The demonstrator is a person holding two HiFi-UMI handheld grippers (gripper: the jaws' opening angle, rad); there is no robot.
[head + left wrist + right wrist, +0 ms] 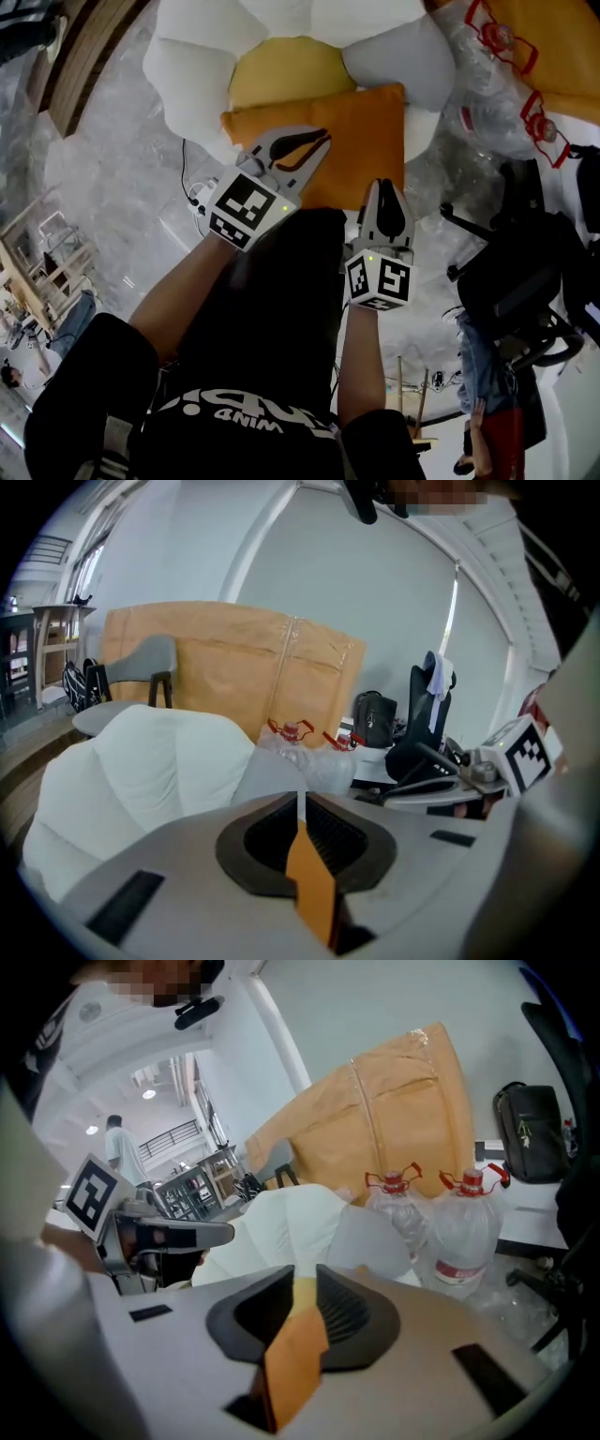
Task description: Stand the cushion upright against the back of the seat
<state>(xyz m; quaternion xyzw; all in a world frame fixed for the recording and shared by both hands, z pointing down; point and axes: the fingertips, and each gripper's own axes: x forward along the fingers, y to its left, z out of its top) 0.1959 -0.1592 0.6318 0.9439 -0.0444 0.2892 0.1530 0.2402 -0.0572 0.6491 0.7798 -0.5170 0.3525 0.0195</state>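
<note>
Left tool [314,141] and right tool [382,192] each pinch the orange fabric cushion [361,131] by its edge; soft, light, likely sagging between them.

You've got 1 orange cushion [352,127], 1 yellow cushion [286,70], 1 white seat [187,80], 2 water bottles [469,1232] w/ red handles, 1 black bag [375,719], plus 2 grippers: left gripper [314,142], right gripper [384,190].

Left claw [317,141], right claw [386,190] both clamped.
</note>
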